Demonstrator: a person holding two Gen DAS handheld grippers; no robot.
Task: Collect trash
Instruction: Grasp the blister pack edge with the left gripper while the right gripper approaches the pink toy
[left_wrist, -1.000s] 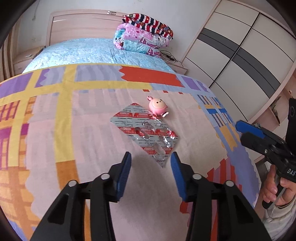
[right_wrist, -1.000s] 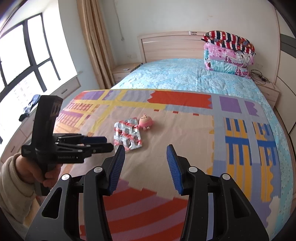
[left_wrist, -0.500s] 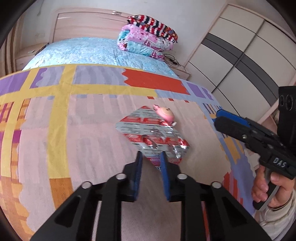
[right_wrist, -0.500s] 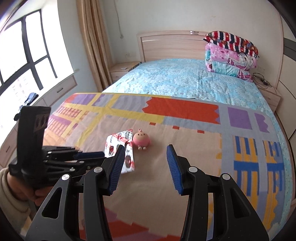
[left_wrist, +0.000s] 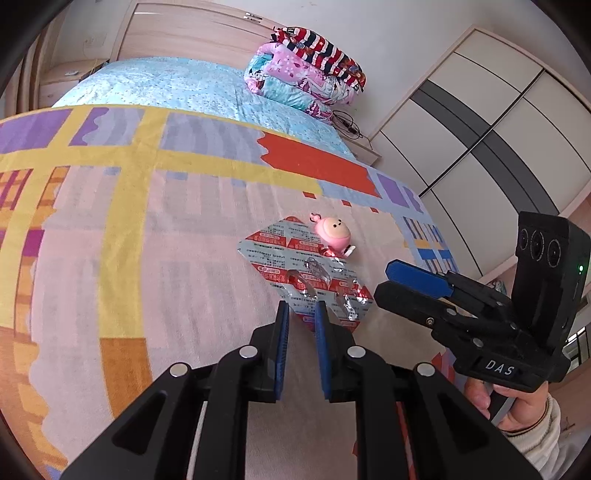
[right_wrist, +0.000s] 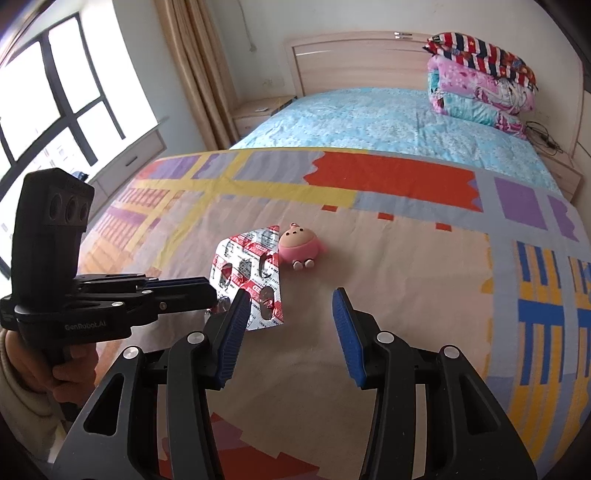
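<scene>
The left gripper (left_wrist: 301, 314) is seen clamped on the near corner of the empty blister pack (left_wrist: 295, 266), its blue pads having just been closing — the foil edge is caught between them. The pack is tilted up off the patterned blanket (left_wrist: 110, 258), toward the middle of the bed's foot half. A pink toy figure (right_wrist: 298, 246) lies just beside the pack's far edge. The right gripper (right_wrist: 291, 325) is held above the blanket, fingers apart — nothing between them.
</scene>
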